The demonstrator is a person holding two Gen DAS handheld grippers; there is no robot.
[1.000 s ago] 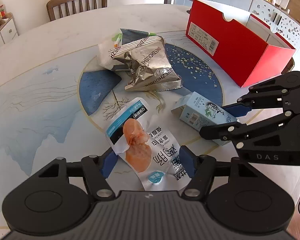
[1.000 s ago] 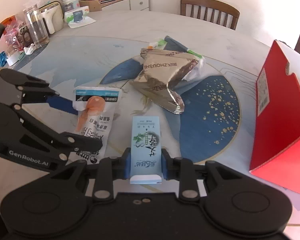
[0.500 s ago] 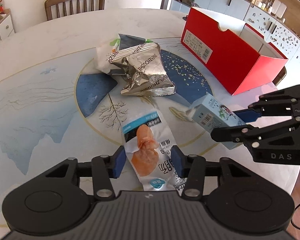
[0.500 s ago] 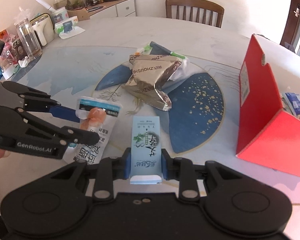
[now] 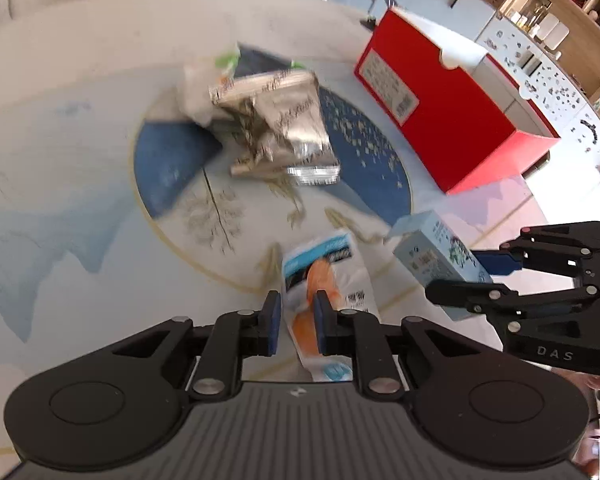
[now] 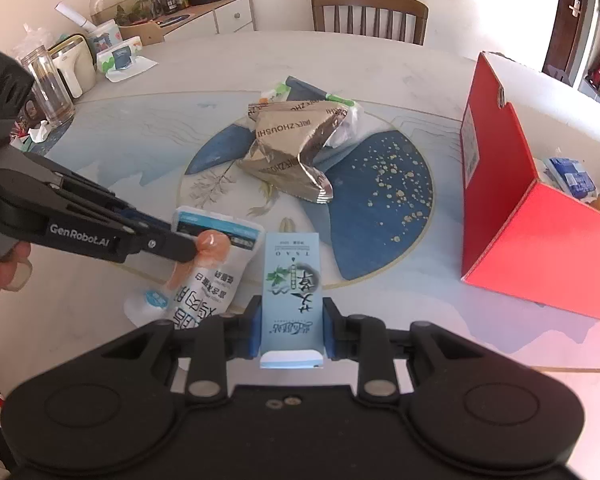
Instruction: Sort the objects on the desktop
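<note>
Between the blue pads of the left claw (image 5: 294, 322) sits a white snack pouch (image 5: 328, 280) printed with an orange chicken piece; its jaws have just been closing and now pinch the pouch narrowly. In the right wrist view this pouch (image 6: 208, 276) hangs at about 9 o'clock from the pale blue tea carton (image 6: 292, 292), just beside it. The right claw (image 6: 291, 332) clamps that carton by its long sides, its printed face up. At 12 o'clock from both, on the dark blue disc painted on the bench (image 6: 380, 184), lies a crumpled silver foil bag (image 6: 296, 148) on top of a white and green packet (image 6: 300, 90). Toward 3 o'clock stands an open red cardboard box (image 6: 512, 216) with a blue packet (image 6: 572, 174) inside. Far off at 10 o'clock are a glass jar (image 6: 50, 88) and a wipes pack (image 6: 120, 58), and at 12 o'clock a wooden chair (image 6: 370, 14).
</note>
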